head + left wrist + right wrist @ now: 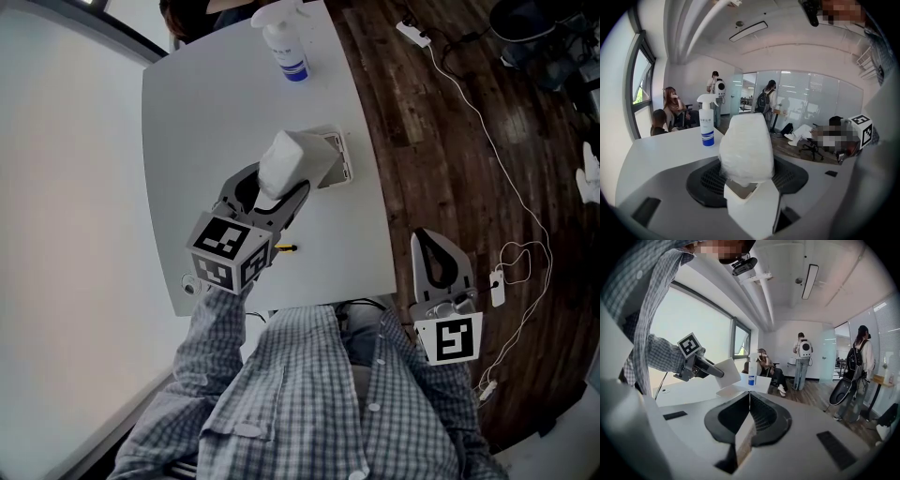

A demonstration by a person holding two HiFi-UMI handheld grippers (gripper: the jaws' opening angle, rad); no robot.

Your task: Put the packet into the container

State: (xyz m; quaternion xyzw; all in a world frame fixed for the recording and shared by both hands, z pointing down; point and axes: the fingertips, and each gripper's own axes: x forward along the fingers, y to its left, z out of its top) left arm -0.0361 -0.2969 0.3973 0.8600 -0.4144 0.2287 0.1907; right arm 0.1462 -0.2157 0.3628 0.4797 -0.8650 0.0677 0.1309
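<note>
**What the packet and the picture edges are hiding**

In the head view, the white crinkled plastic packet [284, 161] is covering the fingertips of the left tool [279, 192]. It is also hiding the left part of the white open-lidded container [339, 159] on the pale grey tabletop [216, 112]. The print on the white spray bottle with a blue label [289, 49] is showing too small to read. A tiny yellow-and-black object [285, 248] beside the tool is too small to identify. The top edge is cutting off a dark-haired person [187, 19] beyond the tabletop. In the left gripper view, the packet is blocking whatever lies straight ahead of the jaws.
</note>
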